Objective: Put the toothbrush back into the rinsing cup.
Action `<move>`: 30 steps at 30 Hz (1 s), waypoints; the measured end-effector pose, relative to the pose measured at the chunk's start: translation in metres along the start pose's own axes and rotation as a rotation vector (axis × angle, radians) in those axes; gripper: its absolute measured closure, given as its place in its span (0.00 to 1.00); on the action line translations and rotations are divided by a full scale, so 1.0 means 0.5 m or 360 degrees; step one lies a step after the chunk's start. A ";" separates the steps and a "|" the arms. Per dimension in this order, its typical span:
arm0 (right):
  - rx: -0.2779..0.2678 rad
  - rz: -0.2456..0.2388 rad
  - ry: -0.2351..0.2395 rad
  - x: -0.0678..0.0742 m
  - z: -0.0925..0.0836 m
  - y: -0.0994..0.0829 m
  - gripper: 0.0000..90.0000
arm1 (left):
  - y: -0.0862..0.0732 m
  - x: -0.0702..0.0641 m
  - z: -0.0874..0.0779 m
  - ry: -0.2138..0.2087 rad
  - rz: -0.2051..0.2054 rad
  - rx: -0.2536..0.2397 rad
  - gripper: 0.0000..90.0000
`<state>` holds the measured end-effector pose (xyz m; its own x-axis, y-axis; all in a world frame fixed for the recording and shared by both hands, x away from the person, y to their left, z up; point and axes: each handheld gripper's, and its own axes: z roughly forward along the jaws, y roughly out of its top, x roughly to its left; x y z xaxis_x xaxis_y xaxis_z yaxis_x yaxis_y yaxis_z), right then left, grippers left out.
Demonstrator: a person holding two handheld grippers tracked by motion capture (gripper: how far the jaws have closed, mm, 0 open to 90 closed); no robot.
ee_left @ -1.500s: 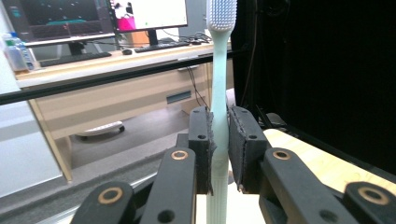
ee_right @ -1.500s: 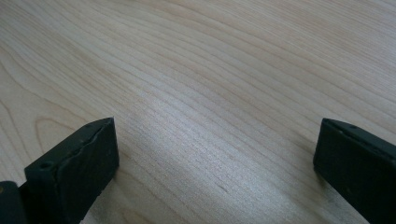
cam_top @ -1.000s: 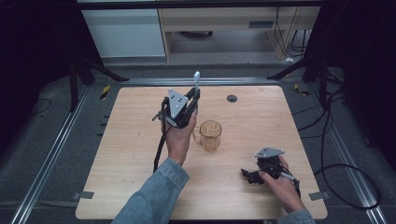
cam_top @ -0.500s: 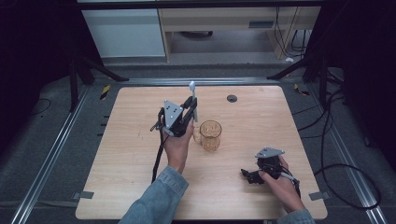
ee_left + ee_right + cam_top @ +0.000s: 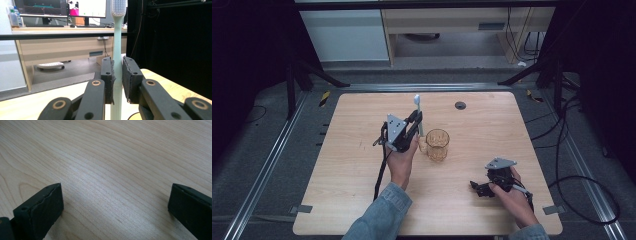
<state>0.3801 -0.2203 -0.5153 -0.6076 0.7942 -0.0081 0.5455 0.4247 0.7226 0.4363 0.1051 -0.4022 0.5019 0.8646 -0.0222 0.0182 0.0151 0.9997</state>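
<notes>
High view: left gripper (image 5: 418, 119), jaws clamped on the toothbrush (image 5: 417, 107), has sunk beside the cup (image 5: 437, 145); right gripper (image 5: 478, 189) rests, jaws apart.

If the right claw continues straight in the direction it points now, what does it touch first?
Most likely the bare wooden table. The right claw stands open and angled down at the tabletop, with nothing between its jaws or ahead of them. How near the wood is cannot be judged.

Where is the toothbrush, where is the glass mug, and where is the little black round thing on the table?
toothbrush (image 5: 117, 50): left gripper view, on its pale handle.
glass mug (image 5: 438, 145): high view, on its amber side.
black round thing (image 5: 460, 105): high view, on its middle.
</notes>
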 end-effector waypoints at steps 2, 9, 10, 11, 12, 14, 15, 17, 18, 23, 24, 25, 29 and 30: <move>0.0000 0.0000 0.0000 0.000 0.000 0.000 0.00 | -0.002 0.002 0.000 -0.0003 -0.0006 0.0001 0.88; 0.0000 0.0000 0.0000 0.000 0.000 0.000 0.00 | -0.006 -0.003 0.002 -0.0022 0.0000 0.0007 0.88; 0.0000 0.0000 0.0000 0.000 0.000 0.000 0.00 | -0.007 -0.002 0.003 -0.0021 0.0009 0.0010 0.88; 0.0000 0.0001 0.0000 0.000 0.000 0.000 0.00 | -0.009 -0.001 0.003 -0.0020 0.0005 0.0010 0.88; 0.0000 0.0001 0.0000 0.000 0.000 0.000 0.00 | -0.010 0.000 0.004 -0.0020 0.0002 0.0012 0.88; 0.0000 0.0000 0.0000 0.000 0.000 0.000 0.00 | -0.012 0.002 0.005 -0.0024 -0.0001 0.0013 0.88; 0.0000 0.0001 0.0001 0.000 0.000 0.000 0.00 | -0.014 0.002 0.005 -0.0031 -0.0003 0.0014 0.88; 0.0000 0.0000 0.0000 0.000 0.000 0.000 0.00 | -0.019 0.002 0.007 -0.0039 0.0001 0.0021 0.88; 0.0000 0.0001 0.0001 0.000 0.000 0.000 0.00 | -0.022 0.001 0.008 -0.0045 0.0000 0.0028 0.88; -0.0001 0.0002 0.0003 0.000 0.000 0.000 0.00 | -0.034 -0.002 0.010 -0.0042 0.0001 0.0037 0.88; 0.0000 0.0002 0.0003 0.000 0.000 0.000 0.00 | -0.037 -0.001 0.011 -0.0039 0.0007 0.0043 0.88; 0.0000 0.0002 0.0003 0.000 0.000 0.000 0.00 | -0.039 0.000 0.011 -0.0038 0.0007 0.0048 0.88; 0.0000 0.0003 0.0003 0.000 0.000 0.000 0.00 | -0.048 0.004 0.012 -0.0034 -0.0006 0.0062 0.88; -0.0001 0.0002 0.0004 0.000 0.000 0.000 0.00 | -0.050 0.005 0.012 -0.0036 -0.0005 0.0066 0.88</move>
<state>0.3800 -0.2202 -0.5152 -0.6080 0.7939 -0.0055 0.5462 0.4233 0.7228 0.4424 0.1037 -0.4275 0.5213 0.8530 -0.0261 0.0556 -0.0034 0.9984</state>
